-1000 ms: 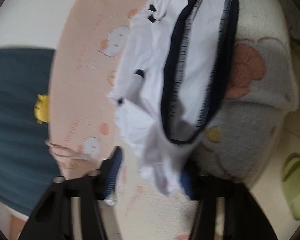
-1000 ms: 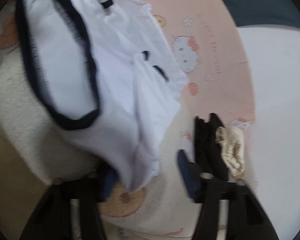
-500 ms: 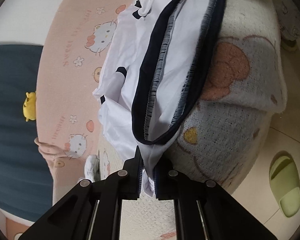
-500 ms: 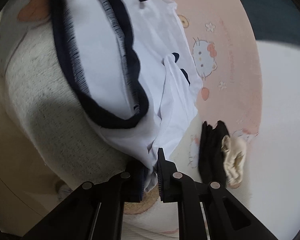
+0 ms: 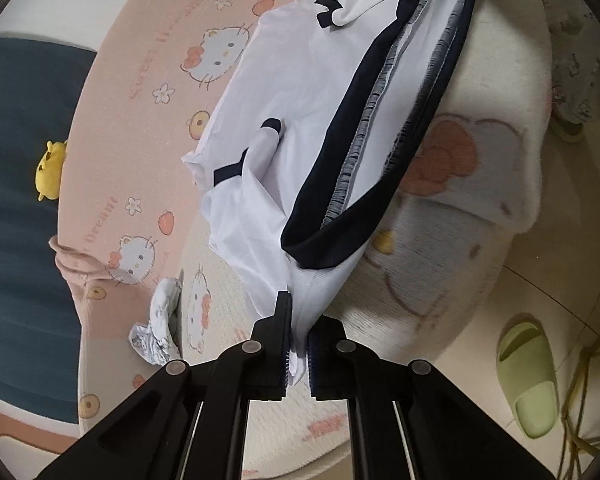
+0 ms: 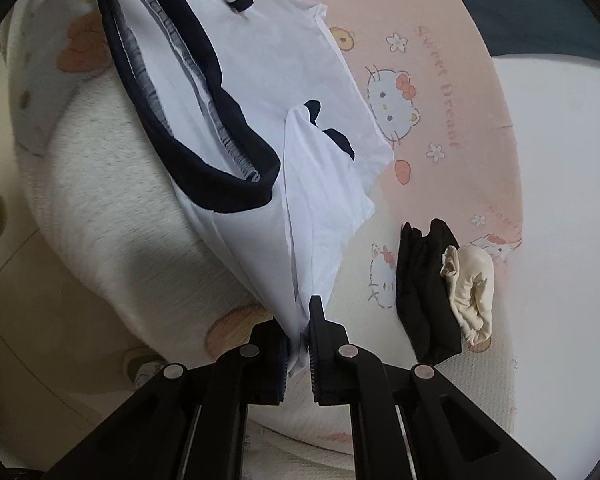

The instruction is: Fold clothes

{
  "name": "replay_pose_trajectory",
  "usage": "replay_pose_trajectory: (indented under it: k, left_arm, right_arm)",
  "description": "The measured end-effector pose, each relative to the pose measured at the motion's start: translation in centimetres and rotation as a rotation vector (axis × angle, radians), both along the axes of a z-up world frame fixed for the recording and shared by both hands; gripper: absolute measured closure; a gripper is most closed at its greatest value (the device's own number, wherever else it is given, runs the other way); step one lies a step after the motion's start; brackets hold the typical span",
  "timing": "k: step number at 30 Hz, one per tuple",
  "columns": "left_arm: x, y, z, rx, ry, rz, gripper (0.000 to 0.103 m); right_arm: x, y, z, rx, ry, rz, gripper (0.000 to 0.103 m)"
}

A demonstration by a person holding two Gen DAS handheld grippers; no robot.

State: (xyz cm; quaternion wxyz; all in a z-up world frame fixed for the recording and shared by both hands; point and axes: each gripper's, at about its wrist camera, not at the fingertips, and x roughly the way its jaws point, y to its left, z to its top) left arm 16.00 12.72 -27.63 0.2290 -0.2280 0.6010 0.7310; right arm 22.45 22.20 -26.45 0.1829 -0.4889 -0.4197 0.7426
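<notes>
Matte black left gripper (image 5: 298, 344) and right gripper (image 6: 299, 346), alike in build. Two angular arms each, open triangular cut-outs, thin pale slots along the inner rails. Four round silver screw heads per gripper. Flat fingers (image 5: 282, 344) lined with ribbed dark-blue pads (image 6: 314, 356).

The pink sheet (image 5: 140, 92) on the bed is showing the only readable writing: the cursive words "Sweet Dream", printed in a darker pink and repeating across the fabric among the cartoon cat faces, small flowers and apples. In the right wrist view the same phrase is running down the pink sheet (image 6: 440, 92) beside a cat face. Other printed marks are showing too blurred to read.
</notes>
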Motion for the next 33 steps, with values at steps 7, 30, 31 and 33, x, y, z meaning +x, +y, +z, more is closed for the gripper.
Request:
replay_pose_trajectory:
  k: [7,30,31,33]
  left_arm:
    - [1.3,-0.7,0.5,0.016,-0.044,0.014,0.098]
    - [-0.3,0.0,1.8,0.088,-0.375,0.110,0.096]
    - [-0.9,0.0,2.4,0.102,-0.399,0.120,0.096]
    - [-1.8,0.1,3.3,0.118,-0.450,0.140,0.096]
  right_arm:
    - [2.1,-1.1,-0.4,0.006,-0.032,0.032,0.096]
    - [0.0,1.8,1.7,-0.388,-0.146,-0.115,0.095]
    - [-0.2,2.2,2.3,-0.428,-0.142,-0.130,0.095]
    - [-0.6,3.1,3.5,-0.509,-0.131,-0.162,0.095]
